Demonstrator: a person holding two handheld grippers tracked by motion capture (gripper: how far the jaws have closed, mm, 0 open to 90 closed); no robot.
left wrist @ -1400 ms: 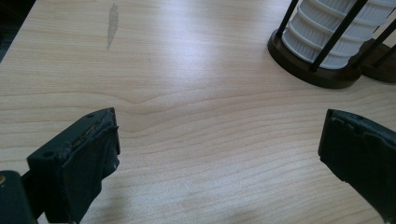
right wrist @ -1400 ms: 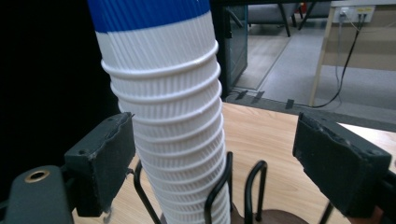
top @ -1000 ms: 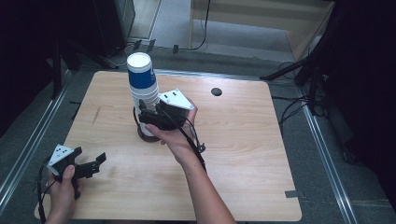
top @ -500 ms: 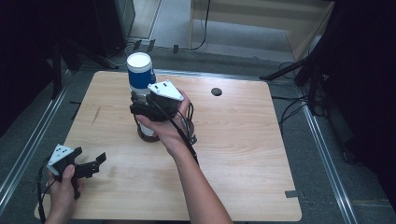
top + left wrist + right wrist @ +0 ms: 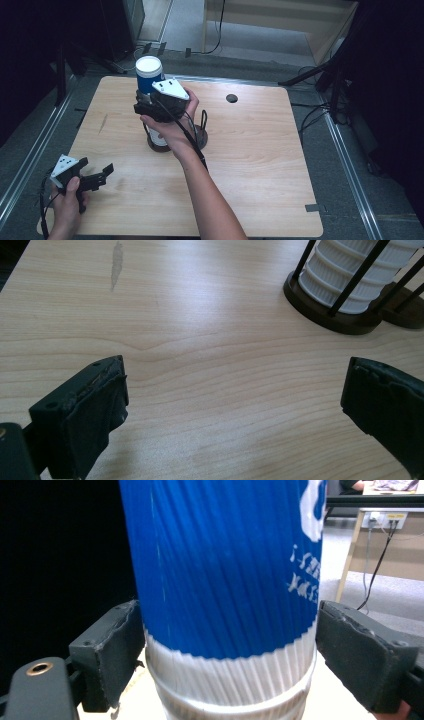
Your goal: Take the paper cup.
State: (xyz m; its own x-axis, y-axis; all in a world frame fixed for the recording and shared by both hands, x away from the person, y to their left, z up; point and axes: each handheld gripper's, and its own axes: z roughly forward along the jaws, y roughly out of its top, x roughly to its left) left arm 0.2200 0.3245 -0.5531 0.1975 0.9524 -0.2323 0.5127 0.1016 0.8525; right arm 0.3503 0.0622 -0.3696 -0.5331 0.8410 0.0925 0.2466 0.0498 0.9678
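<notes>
A tall stack of ribbed white paper cups (image 5: 158, 138) (image 5: 360, 270) stands in a dark round holder (image 5: 325, 315) with thin black rods, at the middle left of the wooden table (image 5: 260, 165). A blue cup (image 5: 149, 75) (image 5: 225, 570) tops the stack. My right gripper (image 5: 148, 108) (image 5: 230, 645) reaches in from the right, its pads (image 5: 115, 650) set against both sides of the blue cup near its white lower band. My left gripper (image 5: 97, 176) (image 5: 235, 390) rests open near the front left corner with only bare wood between its jaws.
A second dark round base (image 5: 201, 136) (image 5: 407, 315) sits just right of the holder. A cable hole (image 5: 231, 98) lies at the back of the table. A pale scuff (image 5: 102, 123) (image 5: 116, 262) marks the left side. Dark floor and metal rails surround the table.
My right gripper has moved up and to the left along the stack, from the white cups to the blue cup. The left gripper has stayed put.
</notes>
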